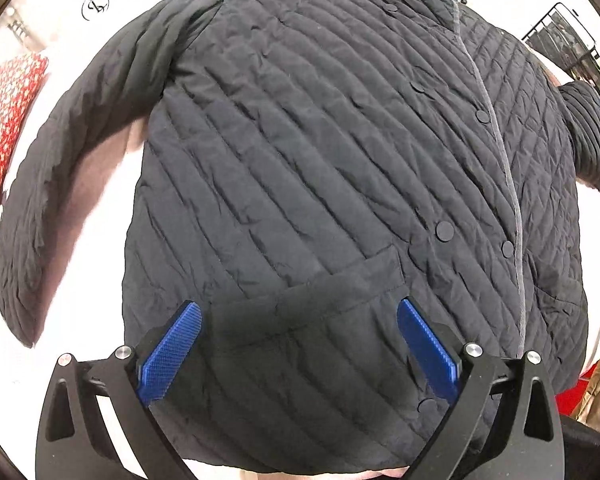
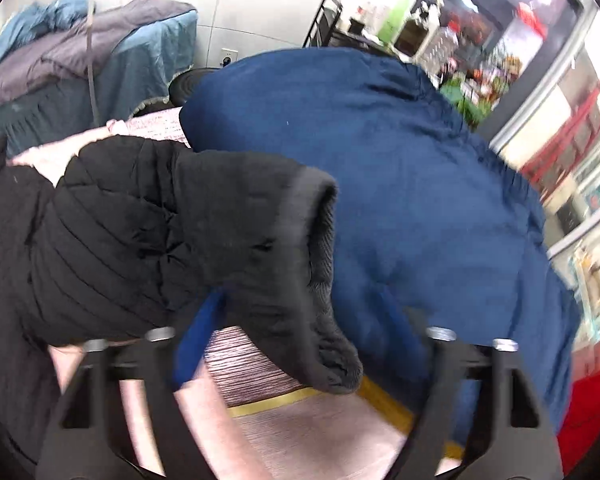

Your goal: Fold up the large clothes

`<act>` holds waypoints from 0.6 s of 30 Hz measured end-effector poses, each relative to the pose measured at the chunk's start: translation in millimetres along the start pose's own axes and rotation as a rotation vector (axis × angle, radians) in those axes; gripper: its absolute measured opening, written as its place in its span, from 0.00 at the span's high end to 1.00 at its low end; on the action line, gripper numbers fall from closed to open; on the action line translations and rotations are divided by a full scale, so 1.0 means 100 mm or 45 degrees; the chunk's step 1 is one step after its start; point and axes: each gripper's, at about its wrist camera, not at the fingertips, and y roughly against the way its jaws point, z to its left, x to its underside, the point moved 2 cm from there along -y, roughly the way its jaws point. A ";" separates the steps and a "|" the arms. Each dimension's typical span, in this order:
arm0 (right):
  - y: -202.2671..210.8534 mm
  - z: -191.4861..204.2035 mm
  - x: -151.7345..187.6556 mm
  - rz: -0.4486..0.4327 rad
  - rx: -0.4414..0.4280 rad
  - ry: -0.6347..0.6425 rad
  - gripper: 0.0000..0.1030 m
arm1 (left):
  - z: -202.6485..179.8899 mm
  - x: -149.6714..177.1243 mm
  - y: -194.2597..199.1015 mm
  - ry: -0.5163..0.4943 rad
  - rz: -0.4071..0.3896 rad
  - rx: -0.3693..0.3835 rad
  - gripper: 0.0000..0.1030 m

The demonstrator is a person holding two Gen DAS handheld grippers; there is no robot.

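Observation:
A black quilted jacket (image 1: 320, 160) lies spread front-up on a pale pink surface (image 1: 100, 184), buttoned, with its left sleeve (image 1: 60, 168) stretched out to the side. My left gripper (image 1: 298, 320) is open above the lower hem near the pocket, holding nothing. In the right wrist view the jacket's other sleeve (image 2: 172, 232) ends in a ribbed cuff (image 2: 320, 280) that lies between the jaws of my right gripper (image 2: 300, 312). The jaws stand wide apart and the view is blurred.
A red patterned cloth (image 1: 4, 140) lies at the far left. A large blue garment (image 2: 400, 184) lies beyond the cuff. Blue and grey bedding (image 2: 80, 52) is piled at the back left, shelves (image 2: 560, 140) to the right. A yellow stripe (image 2: 284, 400) marks the surface's edge.

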 end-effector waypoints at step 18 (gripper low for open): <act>0.85 0.11 -0.38 0.046 -1.052 -0.413 0.92 | -0.13 -0.01 0.07 0.011 -0.046 0.048 0.06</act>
